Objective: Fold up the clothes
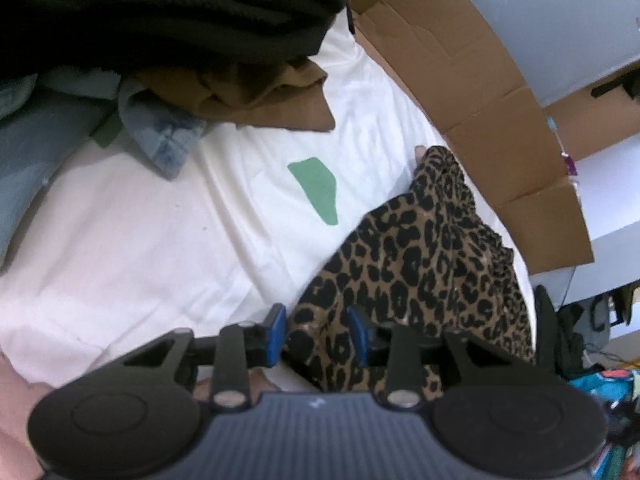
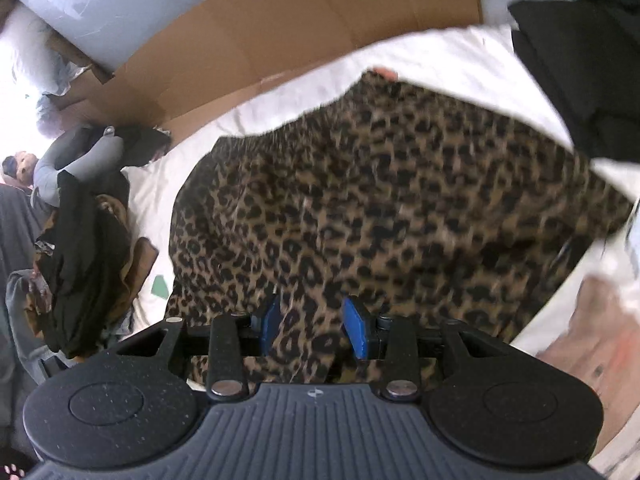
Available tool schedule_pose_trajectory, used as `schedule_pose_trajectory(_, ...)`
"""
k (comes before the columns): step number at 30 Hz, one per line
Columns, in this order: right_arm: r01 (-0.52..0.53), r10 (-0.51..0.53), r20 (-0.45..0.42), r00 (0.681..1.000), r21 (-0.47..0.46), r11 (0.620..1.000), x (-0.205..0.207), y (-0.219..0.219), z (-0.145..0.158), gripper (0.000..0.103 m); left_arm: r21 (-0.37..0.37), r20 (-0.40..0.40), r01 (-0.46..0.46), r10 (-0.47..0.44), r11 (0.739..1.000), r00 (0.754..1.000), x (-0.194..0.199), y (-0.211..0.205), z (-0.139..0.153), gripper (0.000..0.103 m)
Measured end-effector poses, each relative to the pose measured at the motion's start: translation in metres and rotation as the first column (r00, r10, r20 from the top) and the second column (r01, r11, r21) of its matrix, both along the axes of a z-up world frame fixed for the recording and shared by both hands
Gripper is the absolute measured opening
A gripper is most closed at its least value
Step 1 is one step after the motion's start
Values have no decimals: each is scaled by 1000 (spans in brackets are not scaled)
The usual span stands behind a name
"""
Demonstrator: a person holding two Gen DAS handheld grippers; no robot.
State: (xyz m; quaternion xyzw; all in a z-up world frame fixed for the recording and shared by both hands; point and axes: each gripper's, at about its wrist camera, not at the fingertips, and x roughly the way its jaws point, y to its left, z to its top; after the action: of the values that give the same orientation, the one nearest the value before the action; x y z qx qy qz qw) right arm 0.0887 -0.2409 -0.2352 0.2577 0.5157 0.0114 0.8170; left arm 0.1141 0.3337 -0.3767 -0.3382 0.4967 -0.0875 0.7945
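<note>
A leopard-print garment lies bunched on the white sheet at the lower right of the left wrist view. My left gripper is shut on its near edge, and the fabric fills the gap between the blue pads. In the right wrist view the same garment spreads wide across the sheet, blurred by motion. My right gripper is shut on a fold of it at the near hem. Both grippers point steeply down at the bed.
A heap of black, brown and denim clothes sits at the far left. A green patch marks the sheet. Flattened cardboard lines the far side. More dark clothes pile up at the left.
</note>
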Motion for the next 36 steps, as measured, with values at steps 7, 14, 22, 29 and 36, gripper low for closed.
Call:
schedule_pose_trajectory(7, 21, -19, -43, 999, 59, 998, -35, 15, -32, 42, -3, -30, -50, 50, 999, 998, -5, 9, -12, 43)
schedule_pose_trajectory(14, 8, -5, -34, 999, 98, 995, -55, 22, -45, 42, -56, 2, -44, 44, 997, 999, -3, 10, -20, 53)
schedule_pose_trajectory(22, 22, -17, -51, 999, 98, 995, -61, 23, -58, 42, -109, 18, 31, -29, 994, 999, 0, 10, -10, 20)
schedule_pose_trajectory(29, 34, -30, -38, 999, 111, 993, -64, 22, -59, 42, -92, 13, 58, -57, 994, 998, 0, 3, 1, 17)
schedule_pose_trajectory(36, 38, -34, -31, 999, 109, 993, -67, 19, -58, 42, -72, -21, 40, -42, 997, 999, 3, -3, -8, 18)
